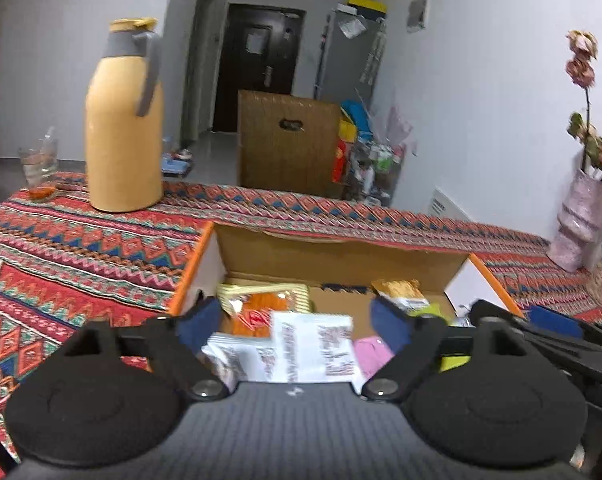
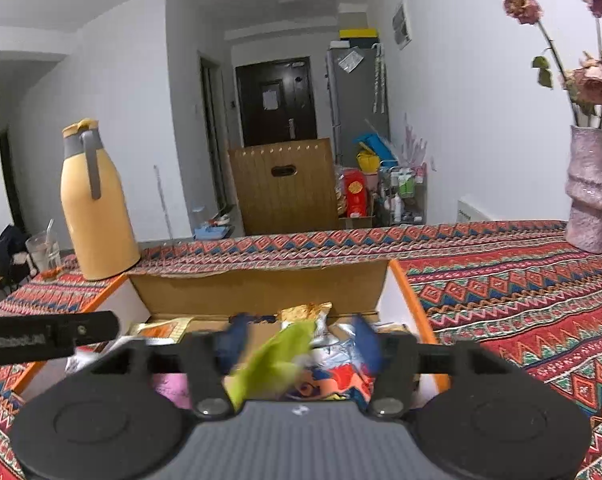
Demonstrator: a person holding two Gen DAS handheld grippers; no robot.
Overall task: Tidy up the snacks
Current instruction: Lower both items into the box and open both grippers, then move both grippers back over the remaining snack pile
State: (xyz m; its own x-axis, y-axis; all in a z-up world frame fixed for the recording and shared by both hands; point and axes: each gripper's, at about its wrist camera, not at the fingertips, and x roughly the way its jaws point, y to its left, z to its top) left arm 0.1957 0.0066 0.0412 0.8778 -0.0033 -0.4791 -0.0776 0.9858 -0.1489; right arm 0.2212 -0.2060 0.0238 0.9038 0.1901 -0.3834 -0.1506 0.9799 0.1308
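Hovering over the cardboard box (image 1: 341,258) with both grippers tilted down into it.
The left gripper (image 1: 297,314) stands spread above a white packet (image 1: 313,344); the right gripper (image 2: 301,340) is likewise apart, a blurred green packet (image 2: 269,364) loose between its fingers, snacks lying inside the box.

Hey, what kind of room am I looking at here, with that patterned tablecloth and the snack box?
Most likely a lived-in apartment, at a dining or living-room table. A yellow thermos jug stands on the patterned tablecloth, a grey fridge sits down the hallway beside a dark entry door, and a vase of dried roses decorates the table.
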